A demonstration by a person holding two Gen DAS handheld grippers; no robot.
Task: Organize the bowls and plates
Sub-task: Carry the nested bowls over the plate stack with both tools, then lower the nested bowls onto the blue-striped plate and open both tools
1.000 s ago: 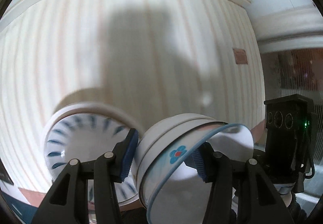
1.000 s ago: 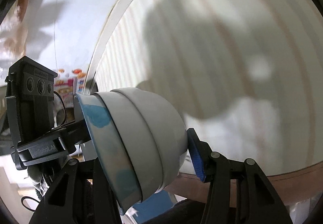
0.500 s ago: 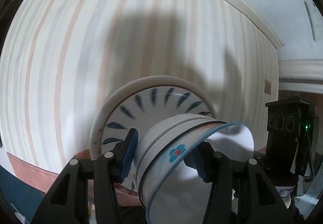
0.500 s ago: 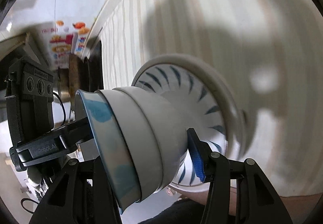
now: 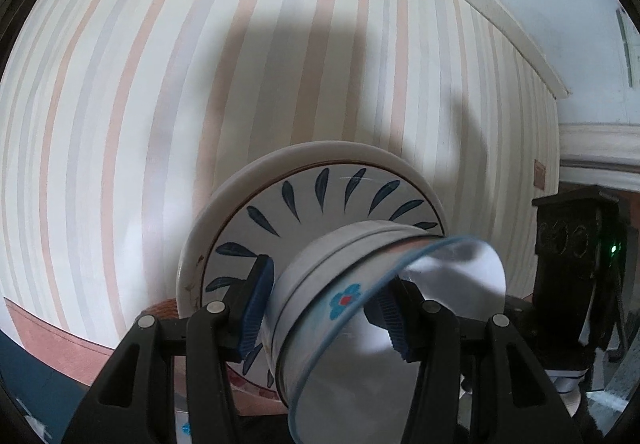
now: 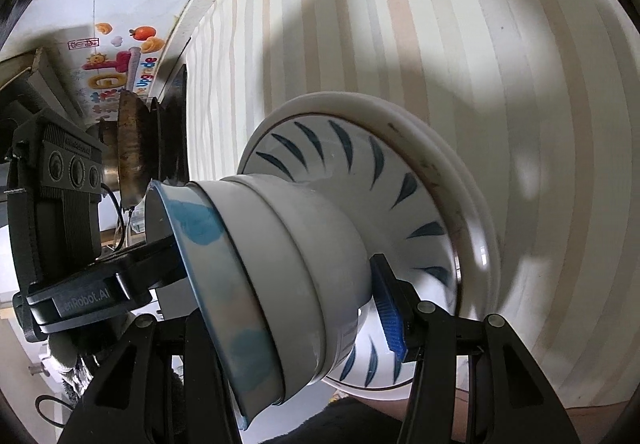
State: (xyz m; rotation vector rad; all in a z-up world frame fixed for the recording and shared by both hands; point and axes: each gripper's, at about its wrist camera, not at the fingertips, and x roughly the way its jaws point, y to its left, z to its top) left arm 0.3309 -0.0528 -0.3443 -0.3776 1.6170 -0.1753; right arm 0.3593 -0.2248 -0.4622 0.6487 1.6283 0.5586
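The landmark here is the patterned bowl (image 5: pixel 320 199), white with dark blue leaf strokes, sitting on a wider white plate (image 5: pixel 208 240) on the striped tablecloth (image 5: pixel 160 83).

In the left wrist view, the left gripper (image 5: pixel 324 318) is clamping the near wall of a stack of small bowls (image 5: pixel 320 284), one blue pad outside it and one inside, about half open. The stack, whose inner bowl has a blue rim and a blue flower, is hanging tilted just in front of the patterned bowl and hiding its lower right part. Right of that bowl, the other gripper's black body is showing.

In the right wrist view, the right gripper (image 6: pixel 304 324) is gripping the same stack (image 6: pixel 280 264) across its wall. The stack is covering the patterned bowl's (image 6: pixel 360 171) lower left; whether they are touching cannot be told. Far left of the bowl, a browned pan (image 6: pixel 132 147) is standing near coloured wall stickers (image 6: pixel 120 59).
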